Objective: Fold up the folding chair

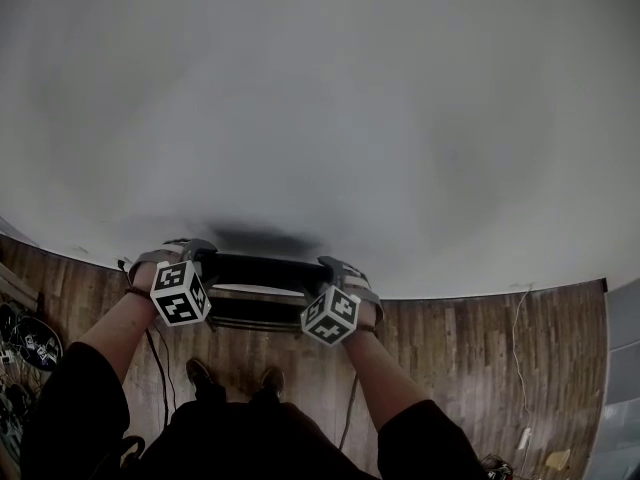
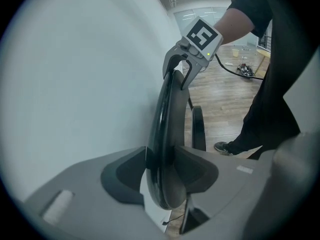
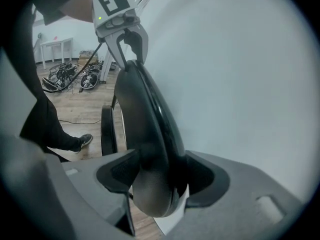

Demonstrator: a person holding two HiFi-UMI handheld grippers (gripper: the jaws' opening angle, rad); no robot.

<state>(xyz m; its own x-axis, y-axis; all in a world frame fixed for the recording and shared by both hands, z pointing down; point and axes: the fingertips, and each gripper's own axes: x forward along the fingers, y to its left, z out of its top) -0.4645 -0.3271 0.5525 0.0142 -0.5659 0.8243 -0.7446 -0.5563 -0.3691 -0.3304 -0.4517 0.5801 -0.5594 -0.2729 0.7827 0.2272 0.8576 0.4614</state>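
The black folding chair stands flat against a white wall, with its top backrest bar level between my hands. My left gripper is shut on the left end of the backrest, both pads pressing its sides. In the head view that left gripper sits at the bar's left end. My right gripper straddles the right end of the backrest with wider jaws that do not pinch it. The head view shows the right gripper at the bar's right end. The chair's lower frame hangs below.
The white wall fills the space just behind the chair. The floor is wood planks. My shoes stand close to the chair. Cables and wheeled gear lie at the left, and a white table stands farther back.
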